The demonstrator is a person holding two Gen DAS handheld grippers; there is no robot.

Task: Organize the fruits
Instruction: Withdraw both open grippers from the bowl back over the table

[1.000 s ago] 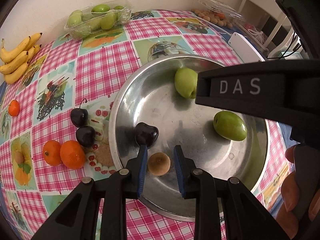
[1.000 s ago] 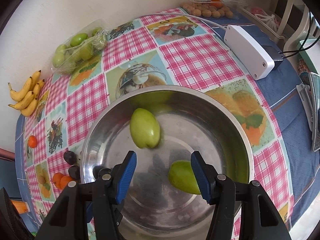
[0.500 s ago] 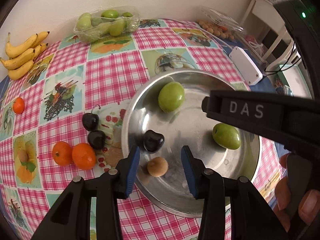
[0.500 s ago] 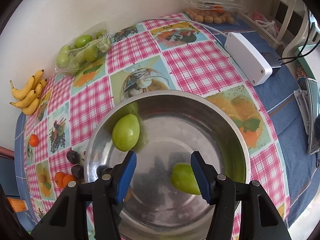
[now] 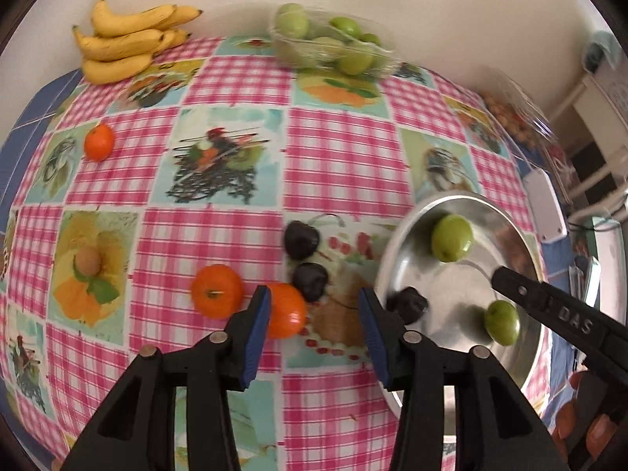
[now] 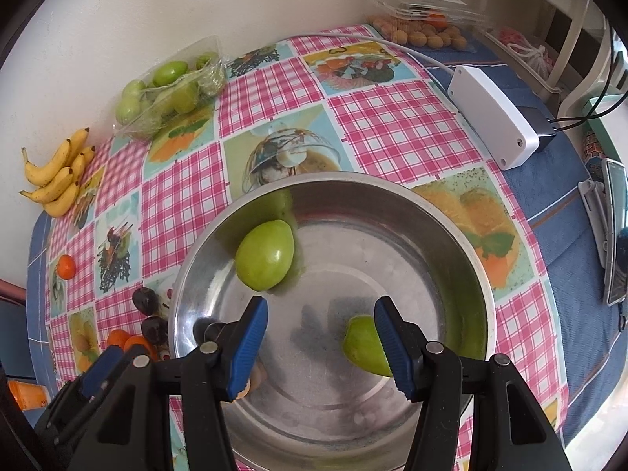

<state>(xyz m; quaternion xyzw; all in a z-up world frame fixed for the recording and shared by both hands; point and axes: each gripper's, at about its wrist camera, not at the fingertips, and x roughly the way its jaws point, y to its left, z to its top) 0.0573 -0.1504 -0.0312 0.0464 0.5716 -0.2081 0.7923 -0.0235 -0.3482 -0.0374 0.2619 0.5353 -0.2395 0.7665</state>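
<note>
A metal bowl (image 6: 451,235) sat on a checked tablecloth (image 5: 345,157), holding two green fruits (image 6: 265,261) and a dark cherry (image 5: 408,304). Just beside its rim lay two more cherries (image 5: 300,238) and two oranges (image 5: 216,290). The left gripper (image 5: 314,325) hung over them, jaws apart and empty. The right gripper (image 6: 320,337) hovered over the bowl, also apart and empty.

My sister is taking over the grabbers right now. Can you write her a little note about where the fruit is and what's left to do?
Left gripper: open, empty, above the tablecloth beside the bowl.
Right gripper: open, empty, over the metal bowl.
Done: two green fruits and a dark plum lie in the bowl.
Left: two dark plums, two oranges nearby, another orange farther off, bananas by the wall.
</note>
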